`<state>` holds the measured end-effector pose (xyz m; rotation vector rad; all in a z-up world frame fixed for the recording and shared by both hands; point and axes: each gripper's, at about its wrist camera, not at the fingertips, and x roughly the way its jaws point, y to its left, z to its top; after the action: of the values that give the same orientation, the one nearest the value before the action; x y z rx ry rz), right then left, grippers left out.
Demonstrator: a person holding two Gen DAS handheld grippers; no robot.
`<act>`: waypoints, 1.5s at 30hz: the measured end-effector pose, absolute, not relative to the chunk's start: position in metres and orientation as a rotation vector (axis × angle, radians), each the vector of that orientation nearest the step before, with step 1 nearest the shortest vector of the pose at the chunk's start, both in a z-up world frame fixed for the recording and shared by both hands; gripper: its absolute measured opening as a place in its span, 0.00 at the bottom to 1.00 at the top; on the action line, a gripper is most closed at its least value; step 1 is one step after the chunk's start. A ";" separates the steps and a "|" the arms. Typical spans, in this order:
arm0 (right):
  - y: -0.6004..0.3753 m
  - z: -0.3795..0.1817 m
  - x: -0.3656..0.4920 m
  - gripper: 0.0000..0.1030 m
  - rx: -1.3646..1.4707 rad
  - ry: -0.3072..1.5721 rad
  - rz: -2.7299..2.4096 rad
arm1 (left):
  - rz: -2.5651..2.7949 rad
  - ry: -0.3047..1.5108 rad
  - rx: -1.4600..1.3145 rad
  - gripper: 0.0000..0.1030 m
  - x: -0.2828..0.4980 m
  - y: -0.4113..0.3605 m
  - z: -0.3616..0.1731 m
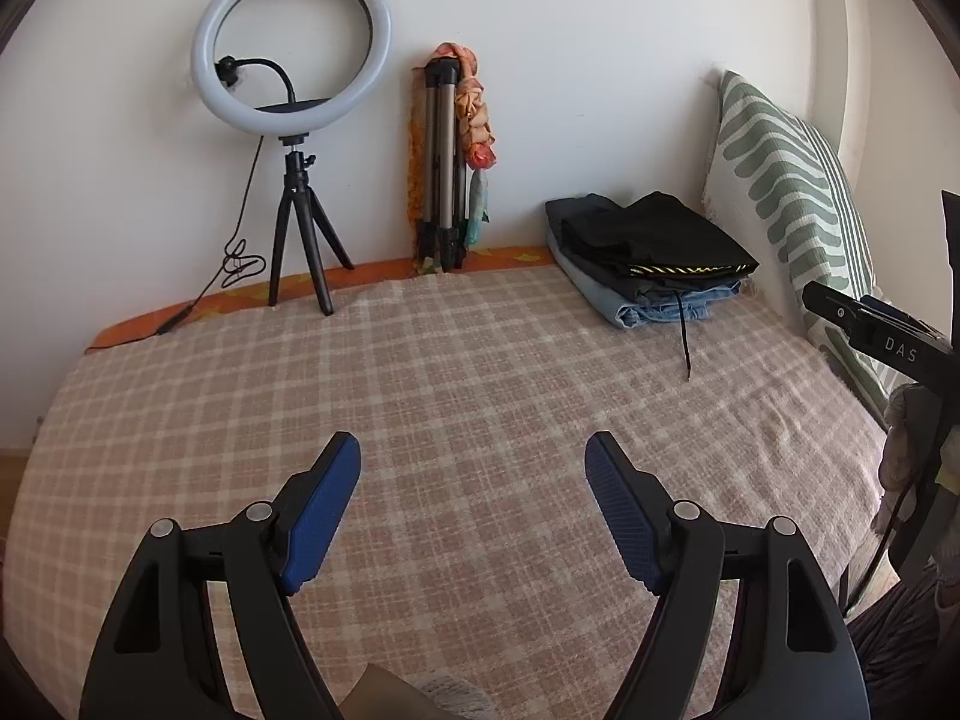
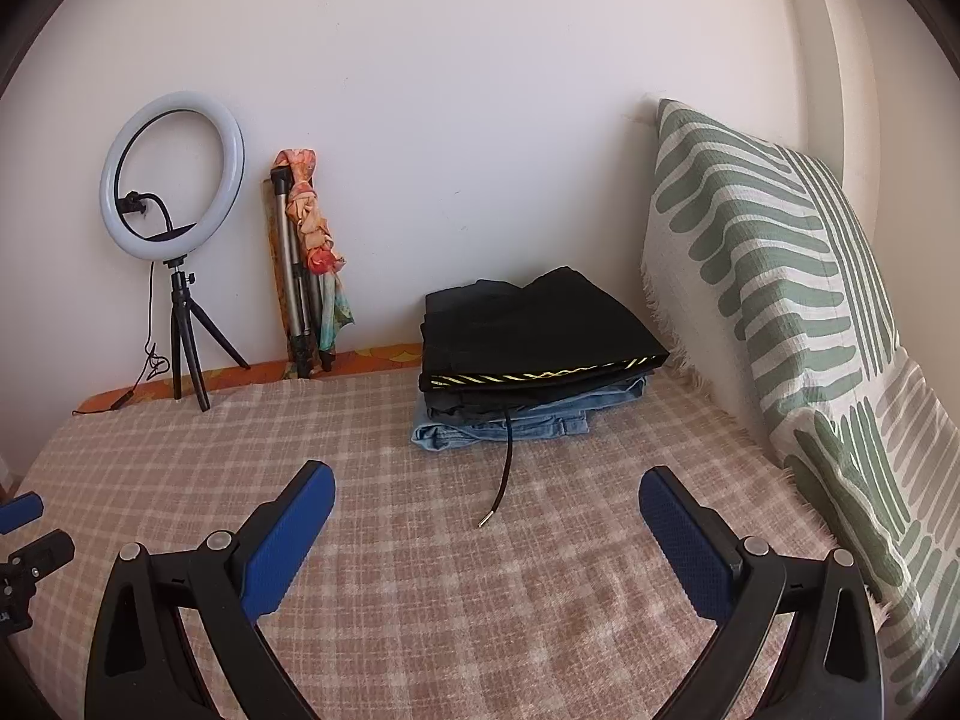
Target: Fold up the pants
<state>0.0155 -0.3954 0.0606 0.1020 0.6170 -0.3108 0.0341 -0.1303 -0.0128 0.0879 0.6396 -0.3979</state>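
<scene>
both grippers, left (image 1: 473, 450) and right (image 2: 487, 480), wide open, holding nothing; hovering over blanket (image 1: 468, 372). folded pants (image 2: 528, 354) stacked by pillow (image 2: 780, 312), cord (image 2: 504, 483) dangling.

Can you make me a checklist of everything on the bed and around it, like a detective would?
Surface: bed with checked blanket, flat, mostly bare.
Job's things: stack of folded pants at the back right; black pair on top, blue denim at the bottom; a black drawstring trails onto the blanket.
Clutter: ring light on small tripod, folded tripod with colourful scarf against the wall.
Grippers: left gripper open, holding nothing; right gripper open, holding nothing.
Cables: ring light cable runs down to the bed's left edge.
Surroundings: white wall, green-patterned pillow standing on the right.
</scene>
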 end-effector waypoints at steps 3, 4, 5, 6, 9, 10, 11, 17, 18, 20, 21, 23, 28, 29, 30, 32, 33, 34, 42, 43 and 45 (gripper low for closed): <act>-0.396 0.062 0.016 1.00 0.112 0.614 -0.308 | -0.399 0.640 0.080 0.75 0.035 -0.129 -0.012; -0.396 0.062 0.016 1.00 0.114 0.614 -0.305 | -0.398 0.638 0.081 0.75 0.035 -0.129 -0.011; -0.396 0.062 0.017 1.00 0.114 0.613 -0.306 | -0.394 0.634 0.081 0.75 0.034 -0.129 -0.011; -0.396 0.062 0.017 1.00 0.111 0.611 -0.308 | -0.392 0.632 0.081 0.75 0.033 -0.129 -0.011; -0.395 0.062 0.017 1.00 0.105 0.609 -0.308 | -0.392 0.636 0.080 0.75 0.033 -0.128 -0.012; -0.394 0.062 0.016 1.00 0.109 0.609 -0.311 | -0.391 0.636 0.078 0.75 0.033 -0.128 -0.012; -0.394 0.062 0.016 1.00 0.113 0.609 -0.311 | -0.391 0.636 0.079 0.75 0.032 -0.128 -0.012; -0.395 0.062 0.017 1.00 0.119 0.610 -0.308 | -0.392 0.633 0.078 0.75 0.032 -0.128 -0.012; -0.395 0.062 0.017 1.00 0.117 0.611 -0.309 | -0.392 0.634 0.077 0.75 0.032 -0.127 -0.012; -0.395 0.062 0.016 1.00 0.118 0.611 -0.305 | -0.396 0.635 0.078 0.75 0.032 -0.128 -0.011; -0.395 0.063 0.016 1.00 0.120 0.611 -0.304 | -0.396 0.635 0.081 0.75 0.031 -0.128 -0.011; -0.395 0.063 0.016 1.00 0.118 0.610 -0.304 | -0.397 0.635 0.081 0.75 0.031 -0.128 -0.011; -0.396 0.063 0.016 1.00 0.120 0.612 -0.299 | -0.398 0.630 0.086 0.75 0.030 -0.129 -0.010; -0.396 0.063 0.017 1.00 0.118 0.613 -0.299 | -0.397 0.629 0.086 0.75 0.030 -0.130 -0.010; -0.395 0.063 0.016 1.00 0.119 0.612 -0.299 | -0.398 0.631 0.085 0.75 0.030 -0.130 -0.010; -0.396 0.063 0.017 1.00 0.122 0.613 -0.299 | -0.399 0.631 0.083 0.75 0.030 -0.130 -0.010; -0.396 0.062 0.017 1.00 0.122 0.614 -0.298 | -0.400 0.630 0.085 0.75 0.030 -0.130 -0.010; -0.395 0.062 0.017 1.00 0.121 0.614 -0.298 | -0.399 0.629 0.087 0.75 0.029 -0.130 -0.009; -0.394 0.062 0.018 1.00 0.117 0.615 -0.296 | -0.401 0.632 0.084 0.75 0.030 -0.130 -0.009; -0.393 0.062 0.018 1.00 0.116 0.616 -0.295 | -0.401 0.632 0.083 0.75 0.030 -0.130 -0.009; -0.392 0.061 0.018 1.00 0.114 0.617 -0.292 | -0.394 0.628 0.085 0.75 0.029 -0.131 -0.010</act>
<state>0.0184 -0.3923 0.0606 0.1140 0.6170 -0.2924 0.0291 -0.1306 -0.0099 0.0849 0.6282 -0.3938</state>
